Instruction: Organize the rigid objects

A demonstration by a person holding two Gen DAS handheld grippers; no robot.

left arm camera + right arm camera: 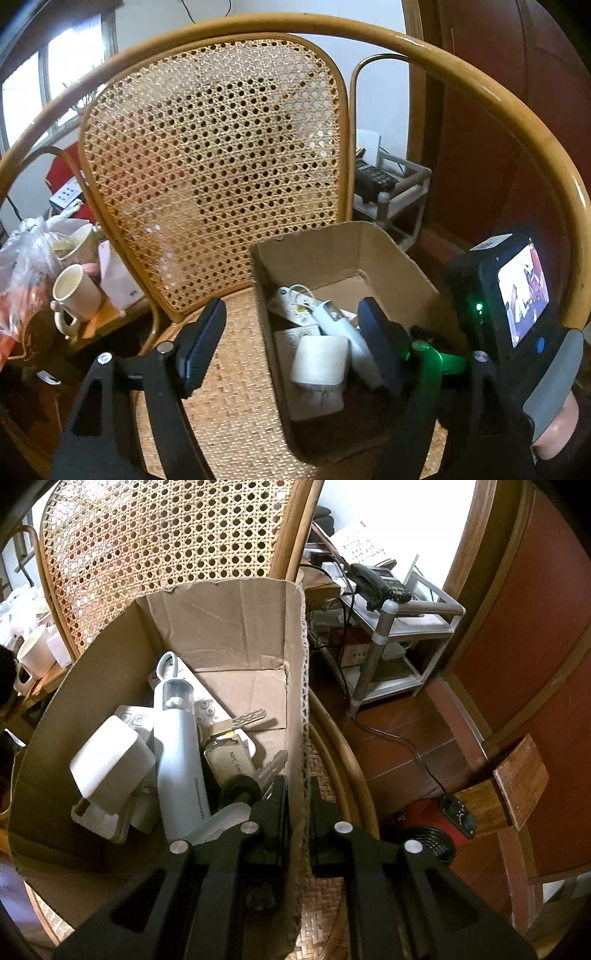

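Note:
A cardboard box (pixel 388 258) stands on the woven seat of a rattan chair (pixel 214 155). Inside lie a white cube-shaped adapter (pixel 110 760), a white cylindrical device (pixel 177 746), a white power strip (pixel 201 701), keys (pixel 247 718) and a labelled tag (pixel 232 760). My right gripper (pixel 297 794) is shut on the box's right wall (pixel 295 686), one finger inside and one outside. My left gripper (pixel 291 306) hovers open above the box's near left corner, with nothing between its pads. In the left wrist view the adapter (pixel 319 358) sits between the fingers, lower down in the box.
Mugs (pixel 74 291) and a plastic bag (pixel 26 251) crowd a side table left of the chair. A white shelf with a black telephone (pixel 376 579) stands behind on the right. A red appliance (pixel 428 823) and a cable lie on the floor beside the chair's curved armrest (pixel 517 122).

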